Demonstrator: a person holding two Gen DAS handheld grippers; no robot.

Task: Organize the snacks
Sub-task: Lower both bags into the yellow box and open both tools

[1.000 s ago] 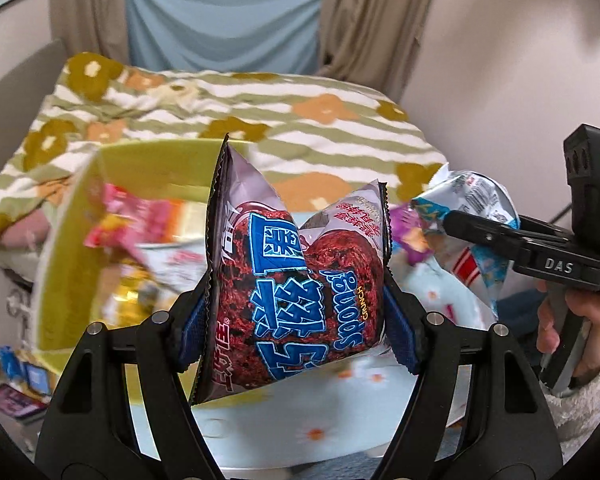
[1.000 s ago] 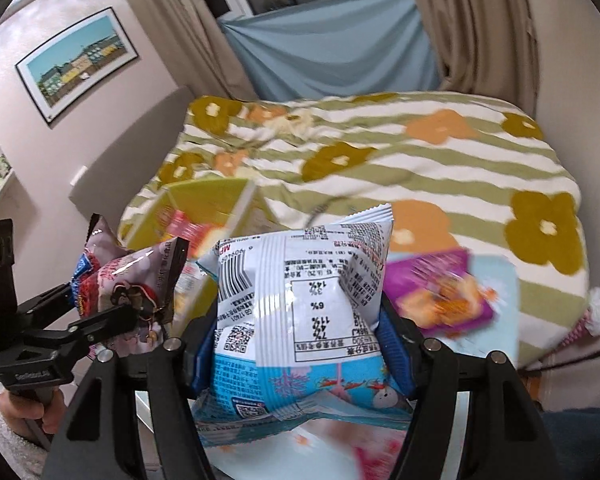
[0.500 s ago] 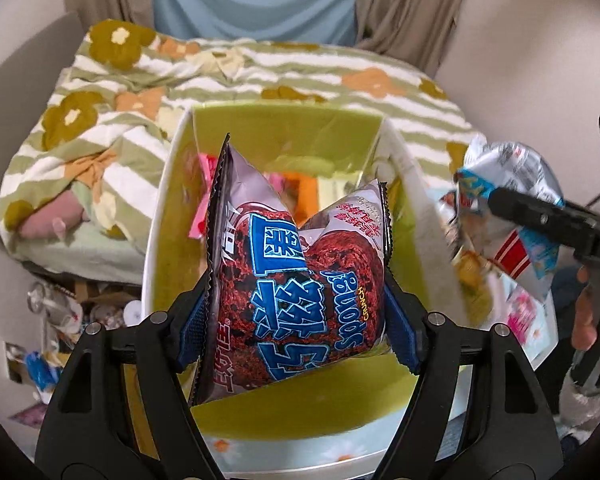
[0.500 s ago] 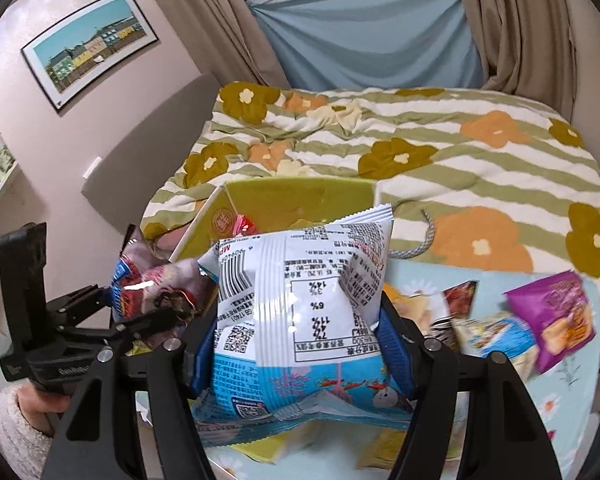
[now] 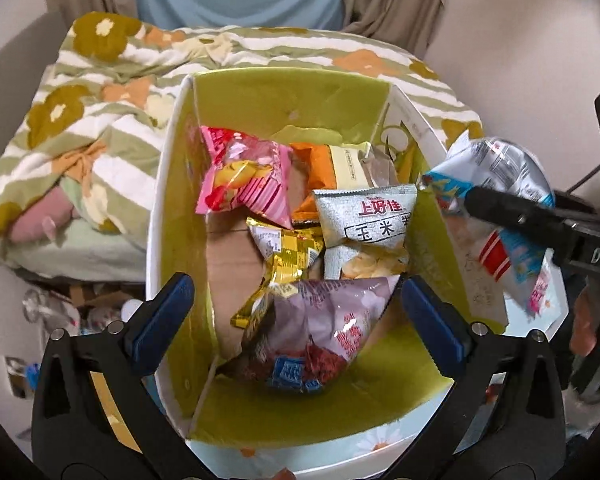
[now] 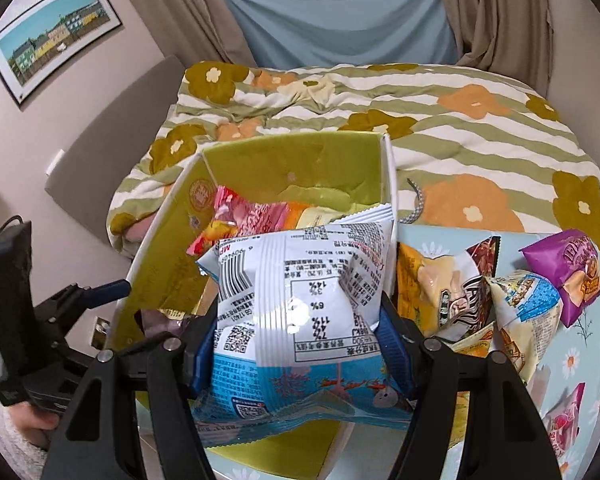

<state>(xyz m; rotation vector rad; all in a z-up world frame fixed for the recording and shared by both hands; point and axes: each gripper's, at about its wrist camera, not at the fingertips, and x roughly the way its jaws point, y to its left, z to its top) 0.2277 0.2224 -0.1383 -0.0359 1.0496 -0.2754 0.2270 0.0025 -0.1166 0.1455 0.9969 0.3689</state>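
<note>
My left gripper is open above the yellow-green box. The red and blue snack bag lies inside the box, at its near end, between my spread fingers. Pink, gold, silver and orange packets also lie in the box. My right gripper is shut on a white and blue snack bag and holds it over the box's near right corner. That bag also shows in the left wrist view.
Several snack packets lie on the light blue floral table right of the box, among them a purple one and a cream one. A striped floral duvet covers the bed behind. Clutter sits on the floor left of the box.
My left gripper opened and dropped the red and blue bag into the box. My right gripper moved closer to the box with its bag.
</note>
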